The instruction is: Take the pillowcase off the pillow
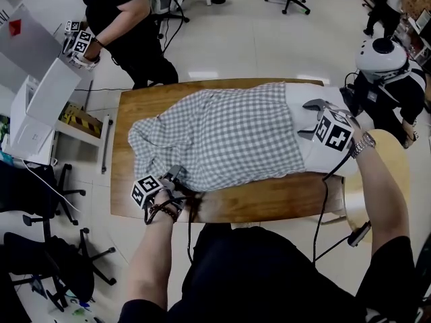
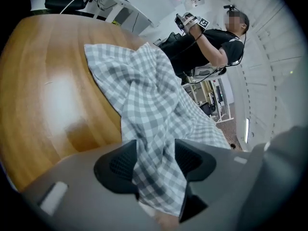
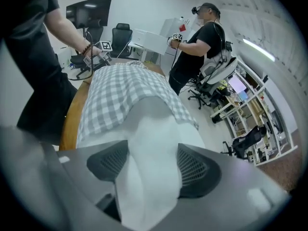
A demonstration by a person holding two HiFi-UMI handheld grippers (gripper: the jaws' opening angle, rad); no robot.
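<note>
Overhead, head view: the grey-and-white checked fabric pillowcase (image 1: 222, 136) lies across the oval wooden table (image 1: 269, 200) and covers most of the soft white pillow (image 1: 303, 113). Only the pillow's right end is bare. The left gripper (image 1: 176, 175) meets the pillowcase's near left corner, and the right gripper (image 1: 313, 116) sits on the bare end.

Left gripper view: the 2 fingers are closed on a bunched fold of checked cloth, which fills the gap between them.

Right gripper view: the 2 fingers stand wide, clamped on the white pillow end, with the pillowcase's open edge just beyond.

Progress, as judged: stripping has begun, but most of the pillow remains to be drawn out.
</note>
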